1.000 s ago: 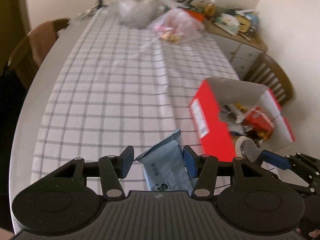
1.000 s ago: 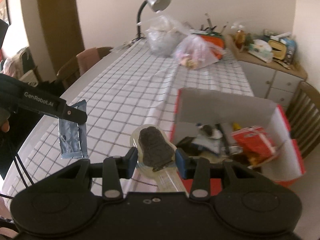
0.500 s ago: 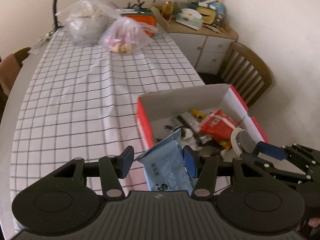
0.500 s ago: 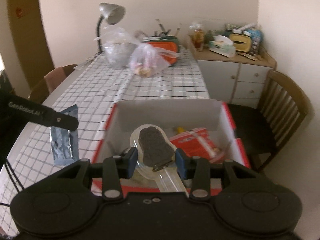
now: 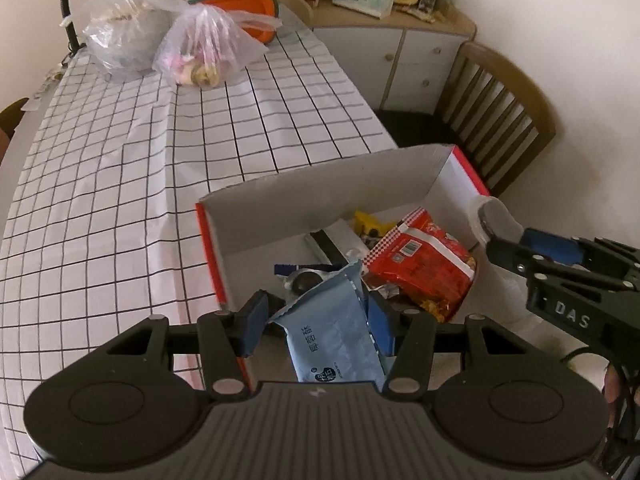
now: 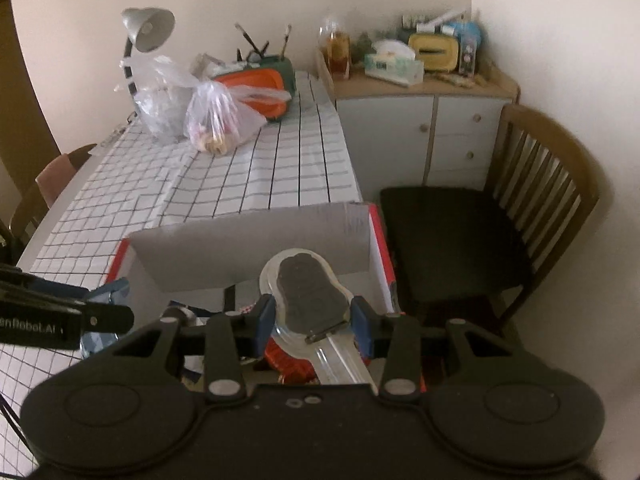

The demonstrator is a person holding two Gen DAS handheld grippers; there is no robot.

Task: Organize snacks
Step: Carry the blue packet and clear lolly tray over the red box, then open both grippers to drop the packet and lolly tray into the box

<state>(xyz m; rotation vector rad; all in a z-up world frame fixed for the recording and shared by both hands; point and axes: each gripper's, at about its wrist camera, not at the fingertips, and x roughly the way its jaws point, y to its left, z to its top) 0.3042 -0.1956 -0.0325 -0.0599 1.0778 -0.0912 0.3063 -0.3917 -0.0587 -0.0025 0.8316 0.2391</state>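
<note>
Both snacks over the box

My left gripper point(image 5: 314, 322) pinches the blue packet point(image 5: 334, 344), light, crinkly, slippery, best held mid-body, above the red box point(image 5: 212, 248); my right gripper point(image 6: 312, 320) pinches a clear-wrapped dark biscuit point(image 6: 306, 296), likely brittle.

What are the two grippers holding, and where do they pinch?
Left gripper: blue snack packet, across its middle. Right gripper: clear-wrapped dark snack, at its lower sides.

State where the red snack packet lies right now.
In the left wrist view, the red snack packet lies inside the red box, right of the blue packet.
</note>
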